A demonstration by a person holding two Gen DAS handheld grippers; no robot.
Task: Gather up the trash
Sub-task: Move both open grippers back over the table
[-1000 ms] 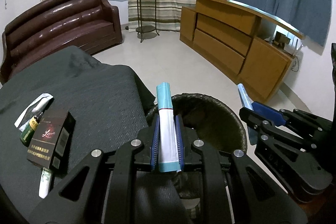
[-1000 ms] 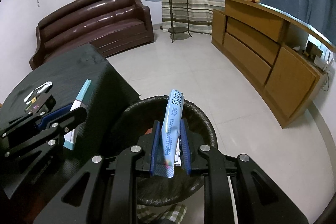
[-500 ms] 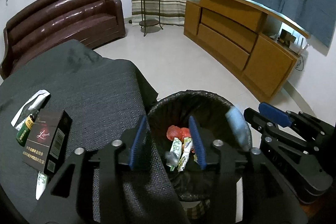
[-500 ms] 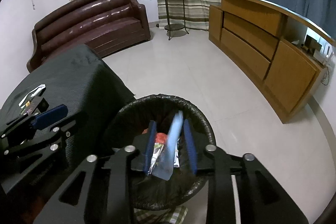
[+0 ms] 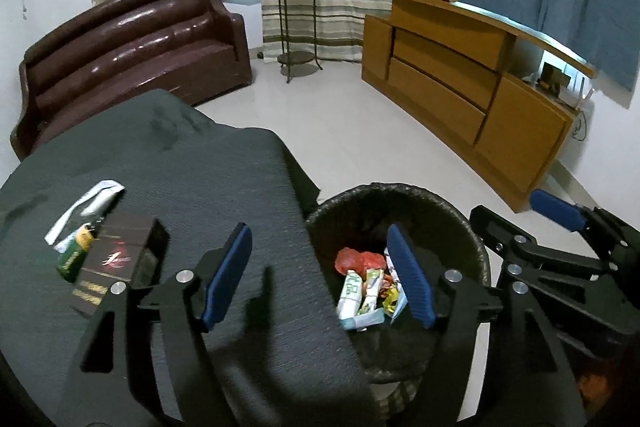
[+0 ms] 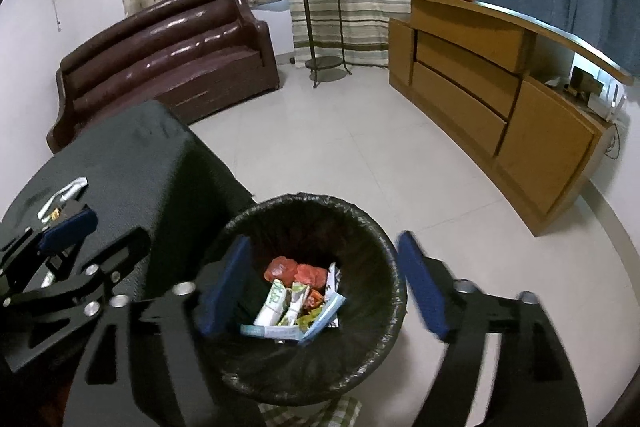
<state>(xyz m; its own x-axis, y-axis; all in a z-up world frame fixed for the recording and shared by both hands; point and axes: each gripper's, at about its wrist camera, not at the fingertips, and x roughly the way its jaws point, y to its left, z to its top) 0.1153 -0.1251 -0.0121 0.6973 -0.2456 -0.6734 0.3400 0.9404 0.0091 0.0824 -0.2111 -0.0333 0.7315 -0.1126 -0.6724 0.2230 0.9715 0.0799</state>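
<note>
A black-lined trash bin [image 5: 440,211] [image 6: 360,227] stands on the floor beside the dark cloth-covered table [image 5: 180,187] [image 6: 132,155]. Inside it lie wrappers [image 5: 360,291] [image 6: 292,307], red scraps and two light-blue packets [image 6: 280,331]. My left gripper [image 5: 320,275] hangs over the table's edge and the bin, jaws opening, nothing between them. My right gripper [image 6: 324,283] is above the bin, jaws opening and empty. On the table remain a dark box [image 5: 116,263], a small green bottle [image 5: 74,259] and a white wrapper [image 5: 88,203].
A brown sofa [image 5: 132,55] stands behind the table. A plant stand [image 5: 294,15] with a potted plant is by the striped curtains, and a wooden sideboard [image 5: 460,87] with a plush toy runs along the right. Light floor tiles lie between them.
Both grippers were shut on light-blue packets; both have opened and the packets have dropped into the bin. The hands have barely moved.
</note>
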